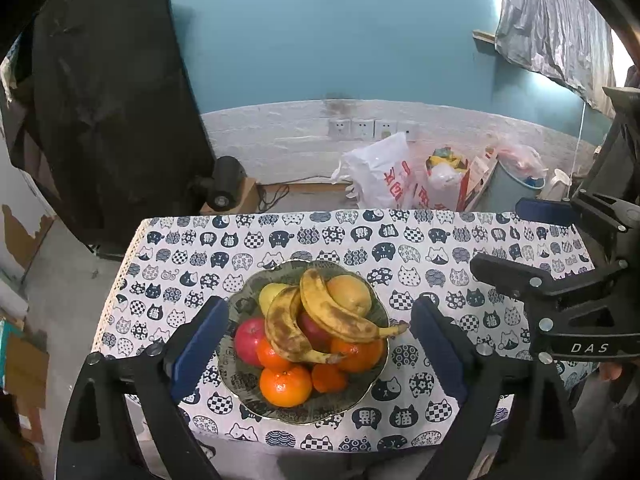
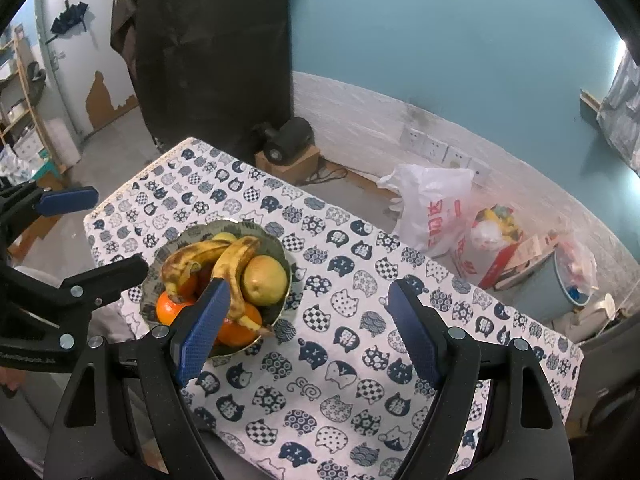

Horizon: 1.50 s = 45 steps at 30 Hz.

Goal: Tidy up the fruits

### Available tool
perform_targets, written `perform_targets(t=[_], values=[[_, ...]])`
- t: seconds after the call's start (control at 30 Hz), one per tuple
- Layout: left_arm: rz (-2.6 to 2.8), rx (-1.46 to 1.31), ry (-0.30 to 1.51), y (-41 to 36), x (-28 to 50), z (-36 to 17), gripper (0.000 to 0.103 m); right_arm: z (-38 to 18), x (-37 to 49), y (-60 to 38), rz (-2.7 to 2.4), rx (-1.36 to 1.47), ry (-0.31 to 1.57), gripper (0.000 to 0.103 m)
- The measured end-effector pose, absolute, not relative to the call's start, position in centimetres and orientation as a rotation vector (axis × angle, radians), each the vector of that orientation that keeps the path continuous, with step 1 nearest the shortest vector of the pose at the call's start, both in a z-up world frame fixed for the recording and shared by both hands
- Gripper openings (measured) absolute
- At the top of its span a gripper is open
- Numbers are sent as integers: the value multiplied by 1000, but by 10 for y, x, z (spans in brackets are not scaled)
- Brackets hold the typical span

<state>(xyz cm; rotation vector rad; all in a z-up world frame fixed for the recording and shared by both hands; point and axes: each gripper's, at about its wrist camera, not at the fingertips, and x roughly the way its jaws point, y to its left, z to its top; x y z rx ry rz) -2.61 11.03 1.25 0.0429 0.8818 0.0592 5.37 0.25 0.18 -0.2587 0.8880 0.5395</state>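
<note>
Item: bench (image 1: 472, 364), covered by a white cloth (image 2: 320, 360) printed with navy cat faces.

Item: patterned bowl (image 1: 370, 386) with a scalloped rim, standing on the cloth near the bench's front edge. Contents, heaped:
- two brown-spotted bananas (image 1: 320, 320), lying across the top of the pile, stems toward the right in the left wrist view;
- two red apples (image 1: 250, 340), one largely hidden under the bananas;
- several oranges (image 1: 285, 385) at the front of the bowl;
- a yellow-green pear (image 1: 269, 295) and a larger golden-brown pear (image 1: 351, 294) at the back.

Item: left hand-held gripper (image 1: 316, 356), blue-padded, hovering over the bowl. Jaws spread wide, one pad to either side of the bowl; nothing is gripped.

Item: right hand-held gripper (image 2: 308, 328), likewise blue-padded, poised above bare cloth just to the right of the bowl. Jaws wide, nothing between them; its left pad overlaps the bowl's edge in its own view.

Background: teal wall with a white lower band and a row of sockets (image 1: 362, 129); white and red plastic bags (image 1: 384, 178) on the floor beyond the bench; a pale blue bin (image 2: 548, 292); a black sheet (image 1: 108, 92) hanging at the left.
</note>
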Motion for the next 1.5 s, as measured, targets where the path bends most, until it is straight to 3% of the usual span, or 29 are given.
perform_targets(t=[1.07,1.2,1.5], values=[[94,83,871,110,-31,16,95,1,55,3,533,-264,894,80],[94,86,867,109,-32,16,101,1,55,2,535,-265,893,80],[97,97,871,108,-32,16,101,1,57,0,534,-265,893,80]])
